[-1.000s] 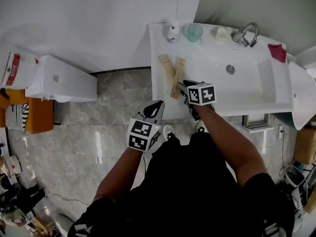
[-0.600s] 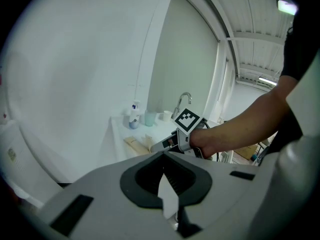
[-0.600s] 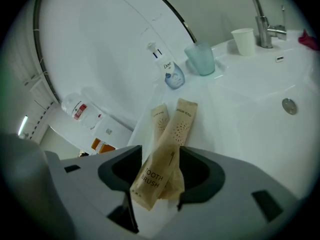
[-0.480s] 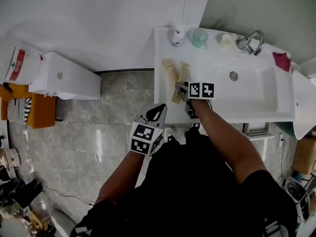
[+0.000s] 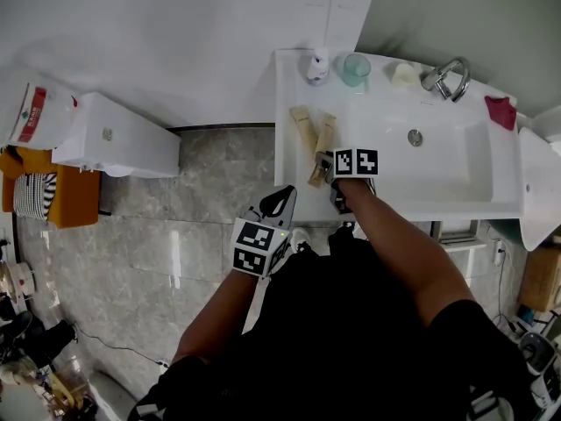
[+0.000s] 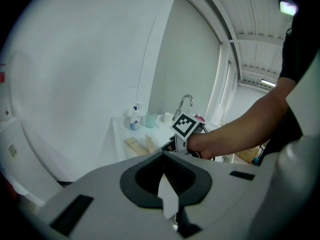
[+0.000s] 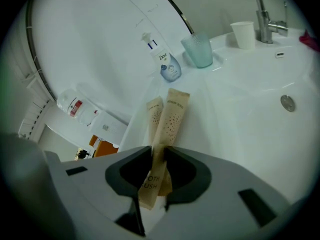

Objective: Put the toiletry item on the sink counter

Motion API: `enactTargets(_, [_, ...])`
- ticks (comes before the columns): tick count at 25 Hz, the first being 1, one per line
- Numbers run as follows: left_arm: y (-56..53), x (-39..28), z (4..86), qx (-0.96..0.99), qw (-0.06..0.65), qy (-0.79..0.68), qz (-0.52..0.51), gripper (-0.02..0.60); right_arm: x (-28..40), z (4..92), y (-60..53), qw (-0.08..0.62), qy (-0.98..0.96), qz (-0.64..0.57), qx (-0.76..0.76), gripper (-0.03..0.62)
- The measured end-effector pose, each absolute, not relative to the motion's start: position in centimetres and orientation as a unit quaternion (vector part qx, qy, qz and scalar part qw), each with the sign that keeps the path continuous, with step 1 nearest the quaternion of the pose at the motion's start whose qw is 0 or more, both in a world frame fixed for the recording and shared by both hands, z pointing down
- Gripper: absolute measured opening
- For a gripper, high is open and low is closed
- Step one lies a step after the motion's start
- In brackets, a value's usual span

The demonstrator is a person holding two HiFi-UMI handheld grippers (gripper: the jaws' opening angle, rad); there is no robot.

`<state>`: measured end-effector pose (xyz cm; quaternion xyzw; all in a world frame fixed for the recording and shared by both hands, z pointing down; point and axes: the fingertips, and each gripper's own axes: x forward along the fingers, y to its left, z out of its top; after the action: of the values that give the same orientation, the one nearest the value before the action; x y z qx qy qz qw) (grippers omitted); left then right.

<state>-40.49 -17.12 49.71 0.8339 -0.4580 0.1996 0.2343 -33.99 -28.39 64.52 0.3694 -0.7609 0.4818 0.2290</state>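
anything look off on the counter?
Mildly: one paper packet lies askew against the other packet, near ends overlapping in a V. The right tongs, jaws just closing, pinch a packet end there.

Pump bottle [image 5: 316, 63], teal tumbler [image 5: 354, 68], white cup [image 5: 403, 74] lined up along wall; faucet [image 5: 445, 75] just beside cup. Red cloth [image 5: 501, 112] laid at far right. White box [image 5: 114, 139], orange item [image 5: 53, 200] seen on grey marbled floor [image 5: 175, 235].

Two long tan paper packets [image 5: 303, 130] on the white desk [image 5: 291, 191]. One white pump bottle with a blue label [image 5: 317, 64], one pale green see-through tumbler [image 5: 356, 68], one small white cup [image 5: 404, 74], one chrome tap [image 5: 443, 77], one red cloth [image 5: 500, 112].
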Motion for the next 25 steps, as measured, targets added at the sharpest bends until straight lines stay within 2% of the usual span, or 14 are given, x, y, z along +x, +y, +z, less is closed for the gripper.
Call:
enactTargets(2, [-17.1, -40.7, 49.7, 0.835, 0.233, -0.458, 0.2, 0.003, -33.9, 64.4, -28.3, 0.226, -0.761, 0.48, 0.373, 0.069])
enactTargets(7, [-16.7, -40.6, 49.6, 0.839, 0.229, -0.45, 0.201, 0.003, -33.7, 63.3, -27.7, 0.23, -0.776, 0.452, 0.374, 0.041])
enactTargets(16, [-16.3, -38.6, 48.6, 0.866, 0.209, -0.408, 0.198, 0.003, -31.4, 57.3, -25.7, 0.185, -0.811, 0.395, 0.39, 0.037])
enactTargets(25, [-16.2, -33.3, 47.5, 0.904, 0.179, -0.334, 0.2, 0.003, -26.2, 48.9, -21.6, 0.152, -0.841, 0.292, 0.428, 0.037])
